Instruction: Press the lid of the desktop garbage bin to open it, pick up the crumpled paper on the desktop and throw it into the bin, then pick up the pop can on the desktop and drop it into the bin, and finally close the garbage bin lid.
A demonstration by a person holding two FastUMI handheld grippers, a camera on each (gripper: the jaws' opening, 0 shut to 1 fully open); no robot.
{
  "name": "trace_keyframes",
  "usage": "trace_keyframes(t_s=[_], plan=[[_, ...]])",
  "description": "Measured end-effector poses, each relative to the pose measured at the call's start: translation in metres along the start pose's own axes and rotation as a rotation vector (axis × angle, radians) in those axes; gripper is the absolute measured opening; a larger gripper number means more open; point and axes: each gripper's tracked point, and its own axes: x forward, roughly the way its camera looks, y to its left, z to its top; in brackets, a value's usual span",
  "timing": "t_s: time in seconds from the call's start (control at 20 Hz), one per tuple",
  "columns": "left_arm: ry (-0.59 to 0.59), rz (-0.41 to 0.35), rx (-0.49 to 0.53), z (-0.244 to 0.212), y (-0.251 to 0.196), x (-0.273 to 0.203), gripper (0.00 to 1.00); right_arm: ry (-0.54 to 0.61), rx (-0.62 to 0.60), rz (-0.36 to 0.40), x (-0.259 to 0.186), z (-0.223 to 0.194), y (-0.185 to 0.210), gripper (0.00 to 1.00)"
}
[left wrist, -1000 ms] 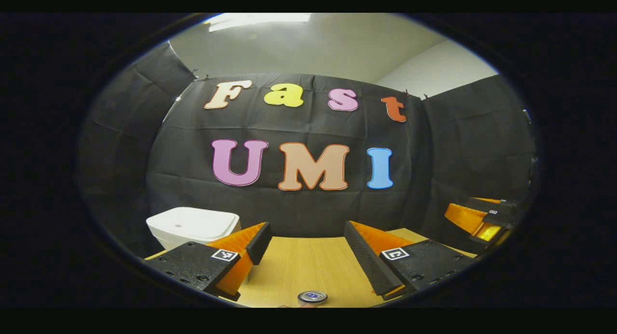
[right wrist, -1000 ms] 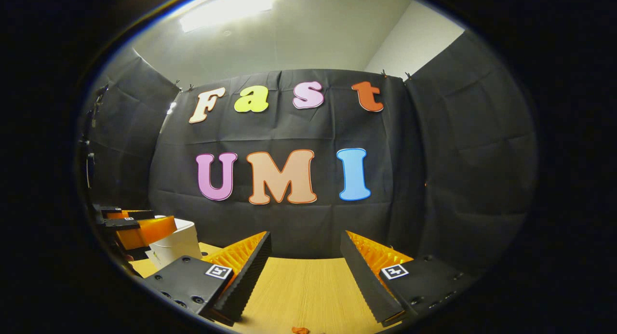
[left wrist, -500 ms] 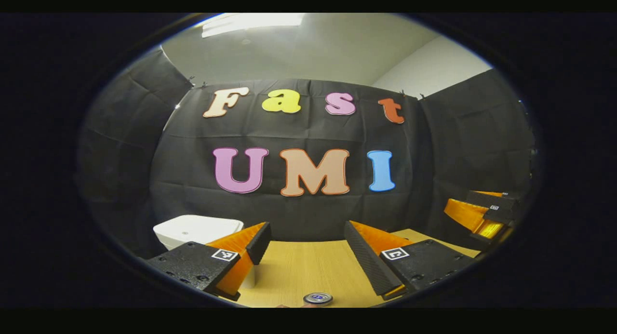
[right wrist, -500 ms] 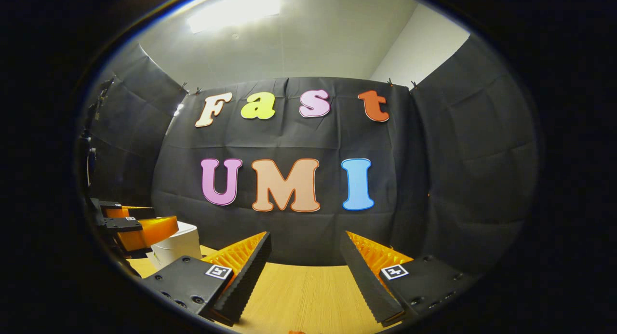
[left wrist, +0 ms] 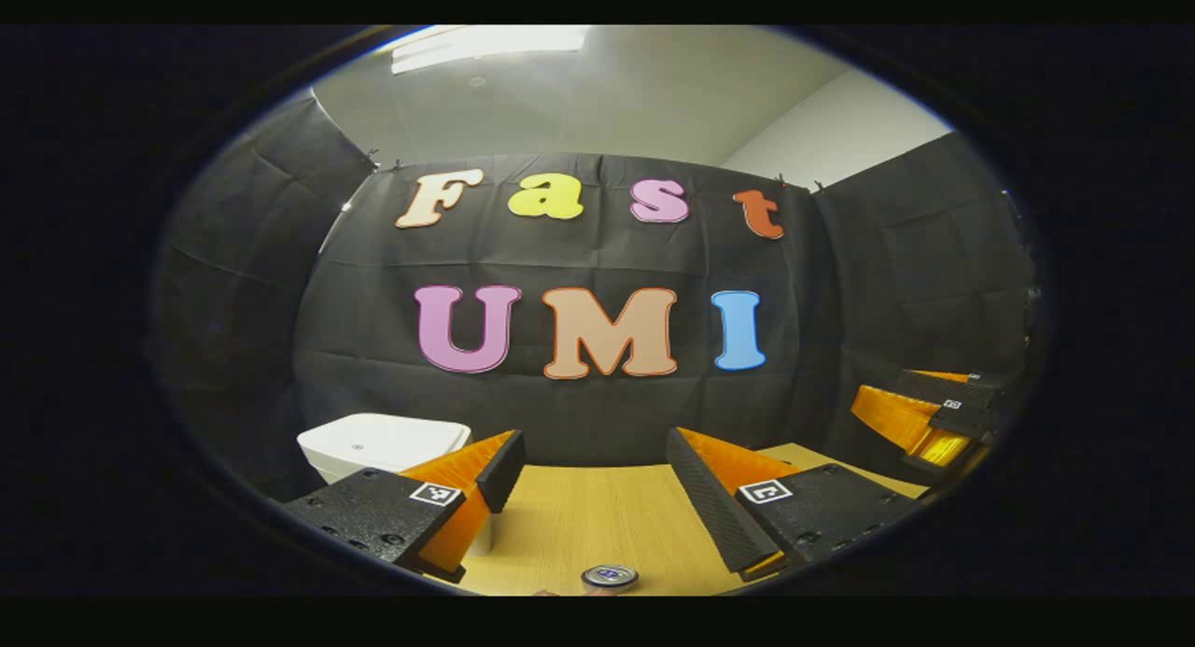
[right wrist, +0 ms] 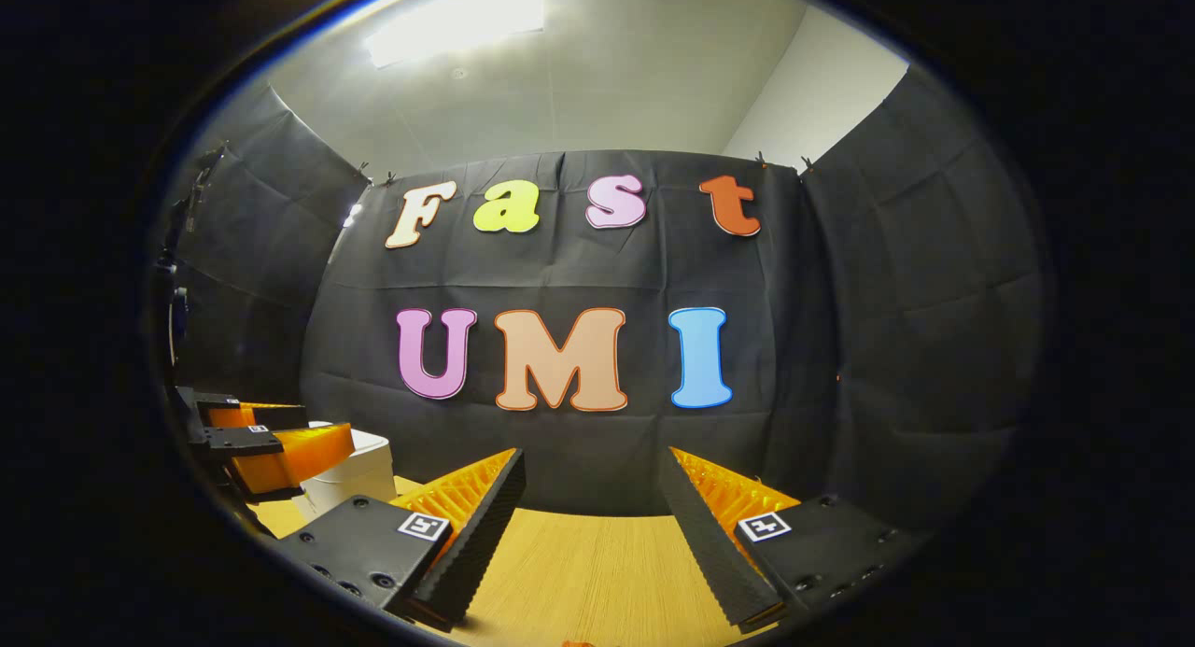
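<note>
Bin (left wrist: 383, 442) of white plastic stood at the left rear of the wooden surface (left wrist: 597, 526), its lid down flat, so whatever lay inside could not be seen; its lower front was hidden behind the left tool's left finger. In the right gripper view the same bin (right wrist: 359, 470) sat far left, partly covered by the left tool (right wrist: 257, 442). The left tool (left wrist: 593, 488) hung above the surface with its fingers spread wide and nothing between them. The right tool (right wrist: 593, 526) was likewise spread and empty, and it showed again at the far right edge of the left gripper view (left wrist: 929, 418). The pop can (left wrist: 609, 577) stood upright near the bottom edge, long axis vertical, its silver top facing up, between the left tool's fingers but well below them.
</note>
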Motion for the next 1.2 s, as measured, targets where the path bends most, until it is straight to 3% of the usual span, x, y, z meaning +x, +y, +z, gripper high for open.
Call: trace_keyframes(t_s=[0.6, 1.2], plan=[[-0.015, 0.05, 0.025, 0.005, 0.011, -0.01, 0.92, 0.003, 0.018, 0.026, -0.004, -0.002, 0.007, 0.96], [0.0, 0.05, 0.034, 0.002, 0.008, -0.01, 0.92, 0.023, 0.008, 0.035, -0.01, -0.01, -0.002, 0.96]])
